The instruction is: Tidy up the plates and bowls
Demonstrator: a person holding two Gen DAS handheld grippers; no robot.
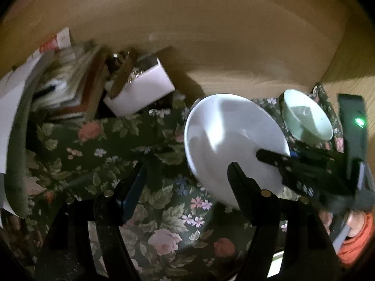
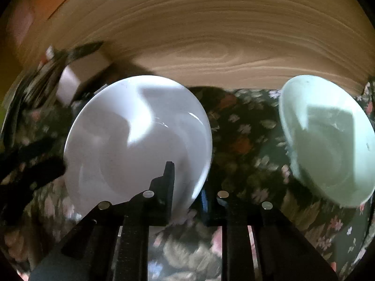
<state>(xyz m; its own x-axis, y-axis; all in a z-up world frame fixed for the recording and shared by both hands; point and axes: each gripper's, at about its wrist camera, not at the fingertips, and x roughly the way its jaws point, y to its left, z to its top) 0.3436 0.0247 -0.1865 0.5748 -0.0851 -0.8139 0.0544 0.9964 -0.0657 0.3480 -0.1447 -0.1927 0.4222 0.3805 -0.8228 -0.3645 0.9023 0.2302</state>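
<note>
Glossy white plate (image 2: 138,135) rim pinched in right gripper (image 2: 187,187) jaws; left gripper (image 1: 187,180) jaws gape empty.

No writing, label, brand or number can be read in either view. The stacked papers and books (image 1: 63,86) at the left of the left wrist view, and the red-and-white package (image 1: 57,42) above them, are too blurred to make out any print. The white plate (image 2: 138,138) and pale green bowl (image 2: 328,138) carry no markings.
</note>
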